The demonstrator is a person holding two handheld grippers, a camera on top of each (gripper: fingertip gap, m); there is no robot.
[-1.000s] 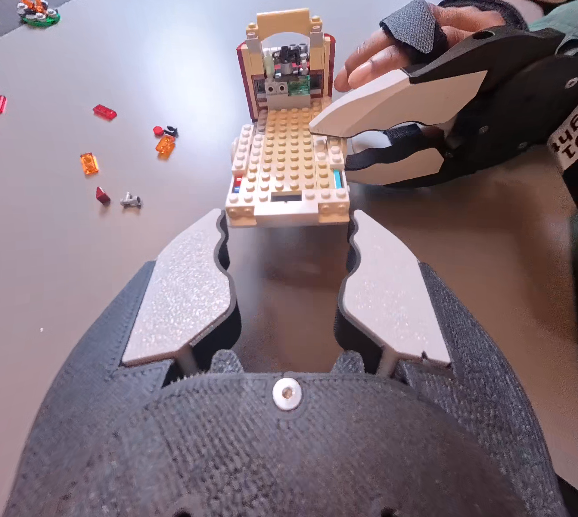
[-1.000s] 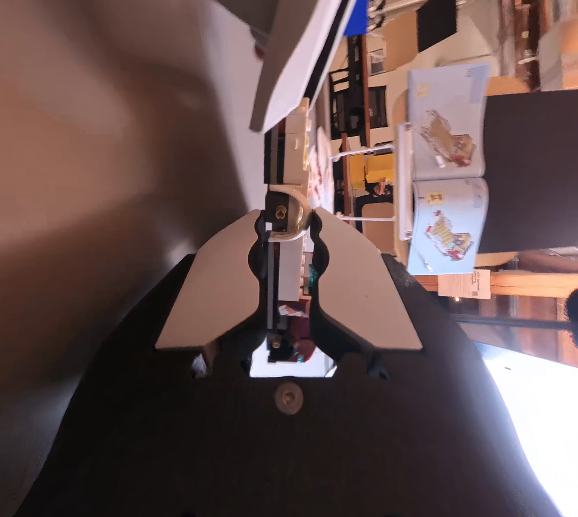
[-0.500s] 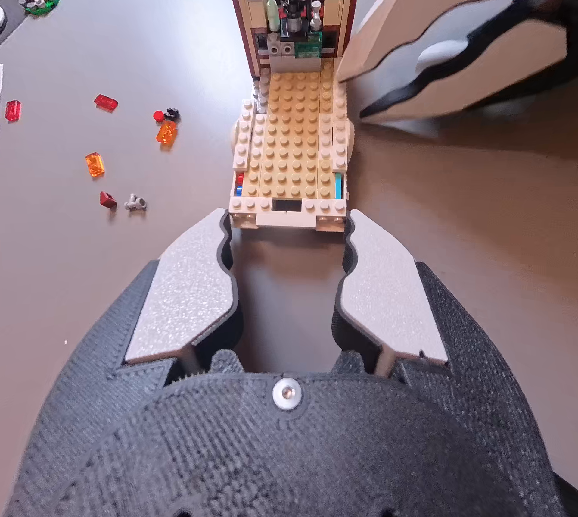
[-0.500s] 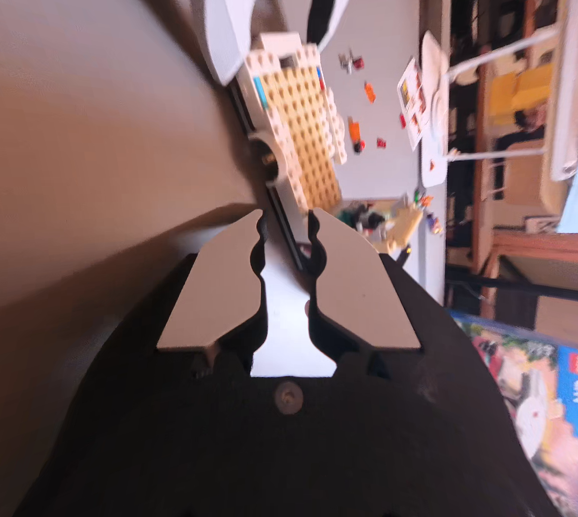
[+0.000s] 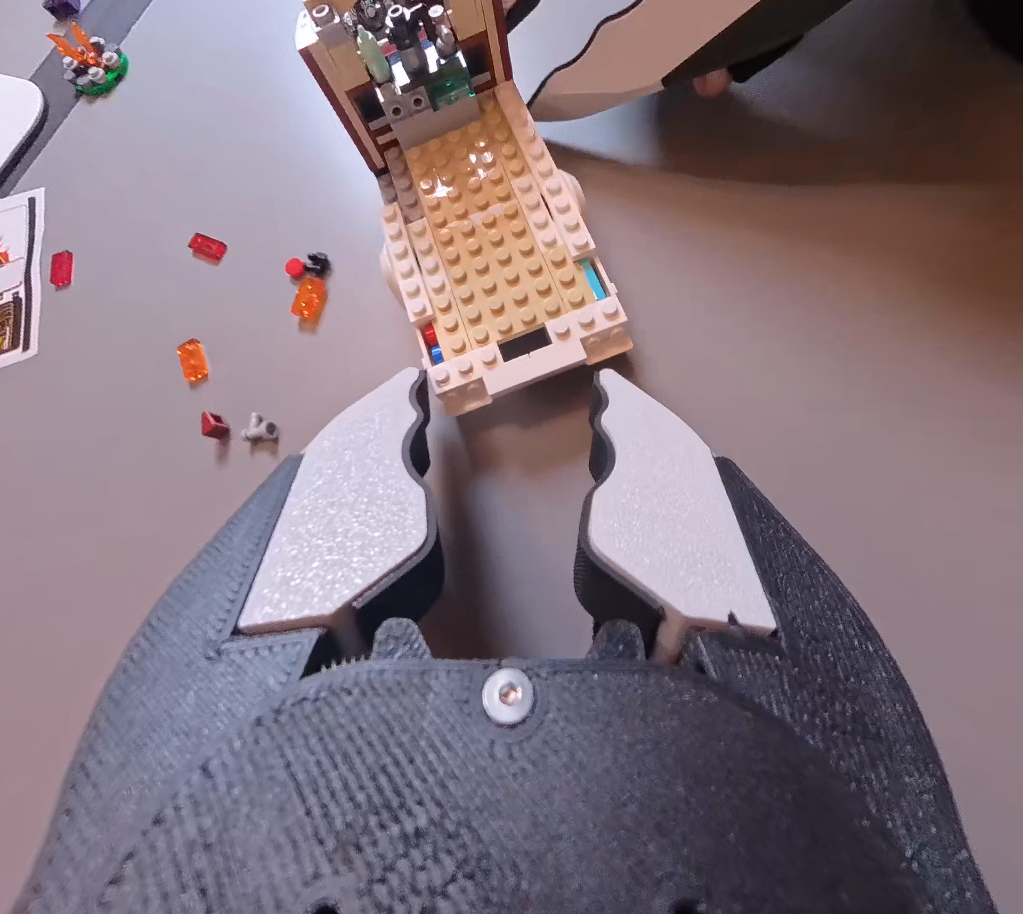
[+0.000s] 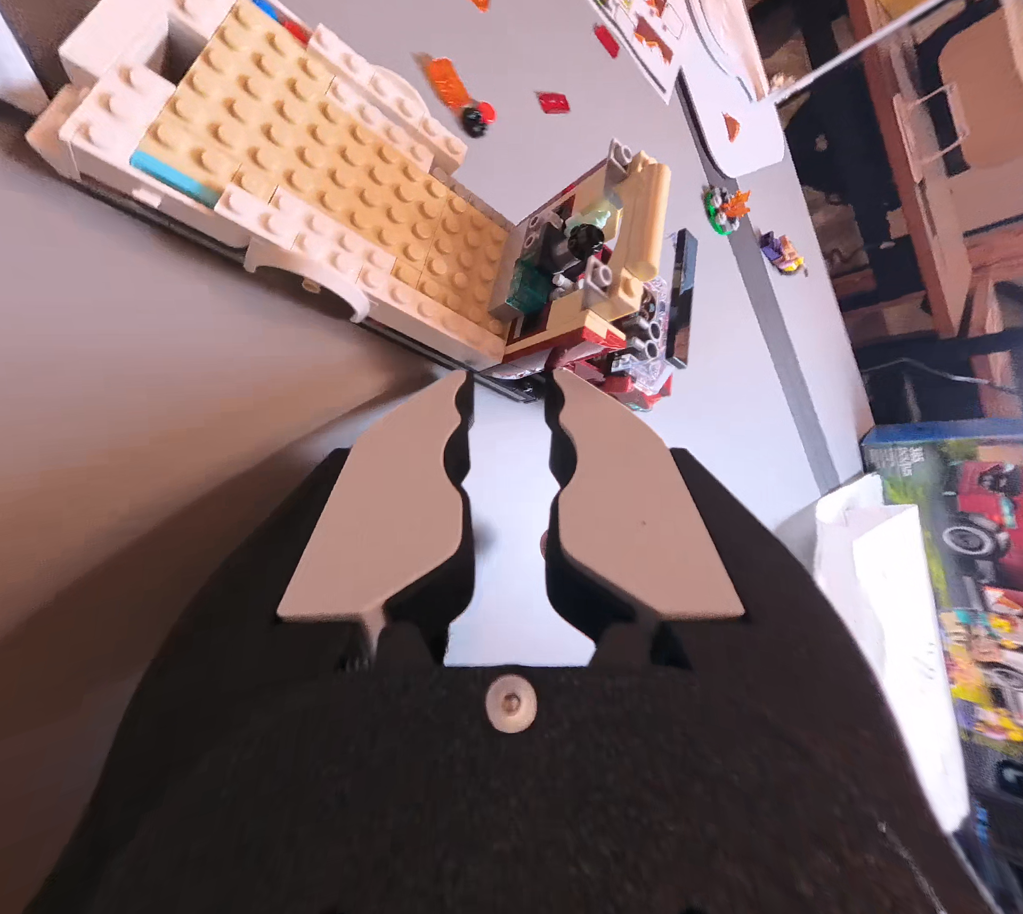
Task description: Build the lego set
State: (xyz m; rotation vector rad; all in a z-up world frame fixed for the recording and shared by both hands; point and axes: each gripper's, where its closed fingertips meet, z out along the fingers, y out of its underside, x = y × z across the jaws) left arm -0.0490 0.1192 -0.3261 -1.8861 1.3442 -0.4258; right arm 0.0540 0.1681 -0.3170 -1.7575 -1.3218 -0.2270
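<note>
The lego model (image 5: 487, 245) stands on the table: a tan studded floor with white edges, and a dark red wall with a tan arch at its far end. My left gripper (image 5: 509, 384) is open and empty. Its fingertips sit just short of the model's near white end, one at each corner. My right gripper (image 6: 509, 381) is held sideways just off the wall end of the model (image 6: 310, 168). Its jaws stand a narrow gap apart with nothing between them. It also shows at the top right of the left wrist view (image 5: 609, 29), beside the red wall.
Loose pieces lie left of the model: orange clear tiles (image 5: 308, 300), red tiles (image 5: 207, 245), a dark red slope (image 5: 215, 425) and a grey bit (image 5: 260, 427). A small flame build (image 5: 94, 63), a sticker sheet (image 5: 16, 278) and the set's box (image 6: 952, 555) are farther off. The gap from one gripper's tips to the other's is roughly 12 cm.
My right gripper has let go of the model's side and drawn back toward the wall end. The model now rests on the table, turned slightly. My left gripper stays open at the near end.
</note>
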